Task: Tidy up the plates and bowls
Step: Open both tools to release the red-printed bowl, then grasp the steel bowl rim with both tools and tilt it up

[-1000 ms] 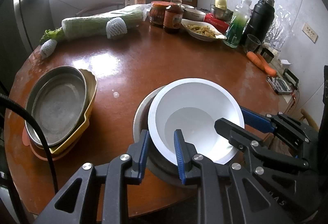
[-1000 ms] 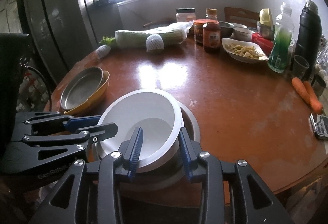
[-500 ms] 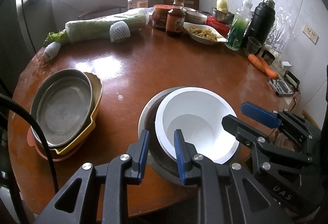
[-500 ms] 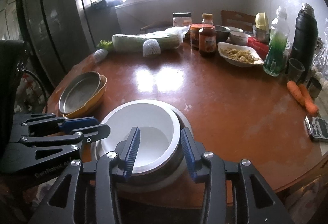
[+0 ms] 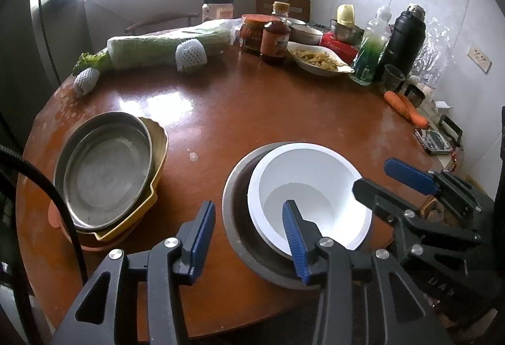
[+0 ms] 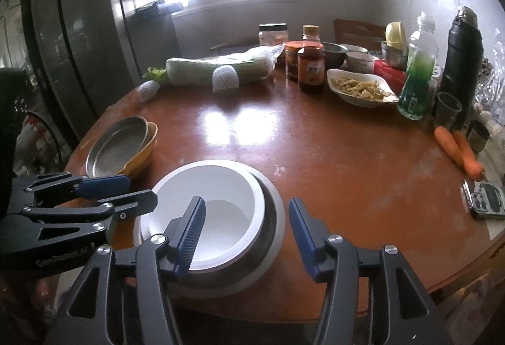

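left gripper (image 5: 249, 237): jaws just opened, clear of rims | right gripper (image 6: 246, 234): jaws just opened | white bowl (image 5: 303, 187): nested in metal bowl (image 5: 240, 218), straddled by both

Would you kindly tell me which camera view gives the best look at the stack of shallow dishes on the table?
The left wrist view: the stack of shallow dishes lies close and is seen from above, so the metal pan, the yellow dish under it and an orange rim below all show. The right wrist view shows the stack smaller, at a low angle, its lowest layer hardly visible.
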`<state>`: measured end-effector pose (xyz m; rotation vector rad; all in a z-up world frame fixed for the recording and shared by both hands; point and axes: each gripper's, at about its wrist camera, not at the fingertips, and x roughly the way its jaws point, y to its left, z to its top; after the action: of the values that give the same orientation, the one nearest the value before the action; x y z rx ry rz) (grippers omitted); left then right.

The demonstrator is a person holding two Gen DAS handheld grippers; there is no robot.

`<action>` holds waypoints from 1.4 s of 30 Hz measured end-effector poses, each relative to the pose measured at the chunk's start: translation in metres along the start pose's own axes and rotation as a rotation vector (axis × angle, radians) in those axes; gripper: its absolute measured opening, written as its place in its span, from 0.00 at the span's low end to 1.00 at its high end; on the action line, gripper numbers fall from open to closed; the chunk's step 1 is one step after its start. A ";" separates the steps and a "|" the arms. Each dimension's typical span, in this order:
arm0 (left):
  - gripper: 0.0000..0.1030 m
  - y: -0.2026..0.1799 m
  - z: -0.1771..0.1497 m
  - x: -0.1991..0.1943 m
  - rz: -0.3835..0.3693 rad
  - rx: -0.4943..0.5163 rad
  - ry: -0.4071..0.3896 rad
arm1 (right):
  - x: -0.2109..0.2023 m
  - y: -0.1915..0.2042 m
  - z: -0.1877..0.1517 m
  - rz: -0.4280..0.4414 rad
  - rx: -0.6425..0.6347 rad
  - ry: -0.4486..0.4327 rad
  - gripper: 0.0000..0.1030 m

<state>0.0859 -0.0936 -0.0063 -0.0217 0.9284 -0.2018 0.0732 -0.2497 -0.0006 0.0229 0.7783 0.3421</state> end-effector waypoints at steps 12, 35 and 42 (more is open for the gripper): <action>0.55 0.008 0.001 0.008 -0.021 -0.056 -0.006 | 0.005 -0.011 -0.002 -0.015 0.050 0.012 0.62; 0.59 0.016 -0.002 0.040 -0.041 -0.100 0.058 | 0.037 -0.017 -0.013 0.032 0.111 0.102 0.63; 0.60 0.014 -0.003 0.047 -0.047 -0.099 0.071 | 0.042 -0.018 -0.015 0.052 0.122 0.113 0.64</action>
<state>0.1132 -0.0880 -0.0463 -0.1286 1.0083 -0.2007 0.0959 -0.2549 -0.0422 0.1397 0.9107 0.3468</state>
